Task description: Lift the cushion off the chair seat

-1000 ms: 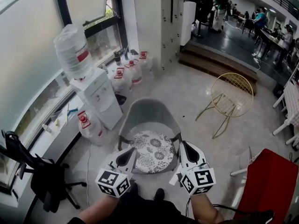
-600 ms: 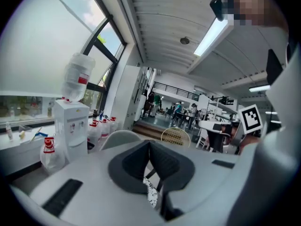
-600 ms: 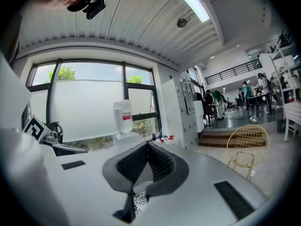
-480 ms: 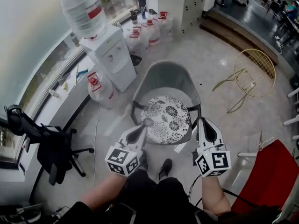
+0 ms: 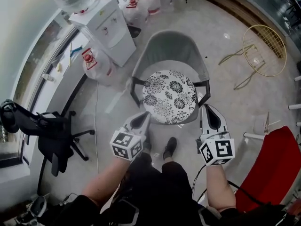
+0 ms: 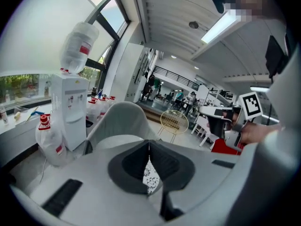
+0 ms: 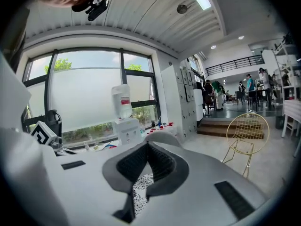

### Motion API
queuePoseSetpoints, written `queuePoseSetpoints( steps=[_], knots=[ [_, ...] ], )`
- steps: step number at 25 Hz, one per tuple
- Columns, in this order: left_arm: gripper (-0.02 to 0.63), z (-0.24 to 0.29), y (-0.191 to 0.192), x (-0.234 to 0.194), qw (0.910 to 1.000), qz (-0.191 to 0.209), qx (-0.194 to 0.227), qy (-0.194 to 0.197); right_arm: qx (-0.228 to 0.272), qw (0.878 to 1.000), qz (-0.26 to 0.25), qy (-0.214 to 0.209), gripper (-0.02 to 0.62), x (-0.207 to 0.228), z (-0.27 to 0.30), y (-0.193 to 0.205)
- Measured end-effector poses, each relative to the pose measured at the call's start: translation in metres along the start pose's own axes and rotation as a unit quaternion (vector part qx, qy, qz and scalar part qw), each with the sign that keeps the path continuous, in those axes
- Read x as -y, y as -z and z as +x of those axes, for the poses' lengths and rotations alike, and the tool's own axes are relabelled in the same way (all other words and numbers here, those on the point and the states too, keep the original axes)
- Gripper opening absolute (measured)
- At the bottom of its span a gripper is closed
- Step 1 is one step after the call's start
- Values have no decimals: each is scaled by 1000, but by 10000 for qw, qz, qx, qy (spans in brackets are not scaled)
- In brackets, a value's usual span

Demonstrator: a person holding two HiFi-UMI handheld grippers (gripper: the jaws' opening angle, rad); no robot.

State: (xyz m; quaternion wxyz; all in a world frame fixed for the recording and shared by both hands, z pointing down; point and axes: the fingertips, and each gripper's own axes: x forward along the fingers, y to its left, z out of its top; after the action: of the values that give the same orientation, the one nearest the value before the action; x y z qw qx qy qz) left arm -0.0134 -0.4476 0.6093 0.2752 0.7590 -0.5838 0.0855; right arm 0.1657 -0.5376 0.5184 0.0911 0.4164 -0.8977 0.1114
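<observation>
Head view gives me open floor (image 5: 221,74) in front of and to the right of the grey chair (image 5: 167,48). The crowding is on the left: a water dispenser (image 5: 106,25) and a water bottle (image 5: 96,62) sit near the chair's left side, with a black office chair (image 5: 54,135) further out. A gold wire chair (image 5: 264,48) lies well apart at upper right, and a red chair (image 5: 270,166) is near my right forearm.

The cushion (image 5: 169,97) is round and white with a black flower print. It lies flat on the chair seat between the two dark armrests, and its front edge reaches the seat's front.

Both forearms reach up from the bottom of the frame. The left tool (image 5: 145,117) points at the cushion's front left edge. The right tool (image 5: 209,108) sits just outside the right armrest, beside the front corner. Neither seems to touch the cushion. In the gripper views each tool is clenched tip to tip on nothing, with only a sliver of flower print showing below the pads.
</observation>
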Motion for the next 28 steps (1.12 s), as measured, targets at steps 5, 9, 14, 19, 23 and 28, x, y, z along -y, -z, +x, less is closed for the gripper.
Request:
queuePoseSetpoints(
  steps=[5, 9, 14, 19, 23, 28],
  knots=[
    [8, 15, 42, -32, 9970, -624, -378, -261, -190, 9998, 32, -95, 8, -3, 13, 28],
    [8, 25, 70, -48, 9917, -1151, -496, -278, -341, 9993, 41, -139, 8, -5, 21, 45],
    [8, 37, 111, -70, 9836, -1571, -766, -455, -543, 9983, 10, -219, 8, -12, 32, 65],
    [9, 45, 147, -101, 9696, -2035, -976, -939, -780, 9963, -27, -361, 8, -15, 48, 89],
    [66, 59, 168, -114, 9582, -2467, -1070, -980, -907, 9950, 25, -428, 8, -13, 60, 107],
    [101, 75, 190, -130, 9445, -2851, -1143, -1164, -1088, 9926, 91, -529, 8, -7, 69, 125]
  ],
)
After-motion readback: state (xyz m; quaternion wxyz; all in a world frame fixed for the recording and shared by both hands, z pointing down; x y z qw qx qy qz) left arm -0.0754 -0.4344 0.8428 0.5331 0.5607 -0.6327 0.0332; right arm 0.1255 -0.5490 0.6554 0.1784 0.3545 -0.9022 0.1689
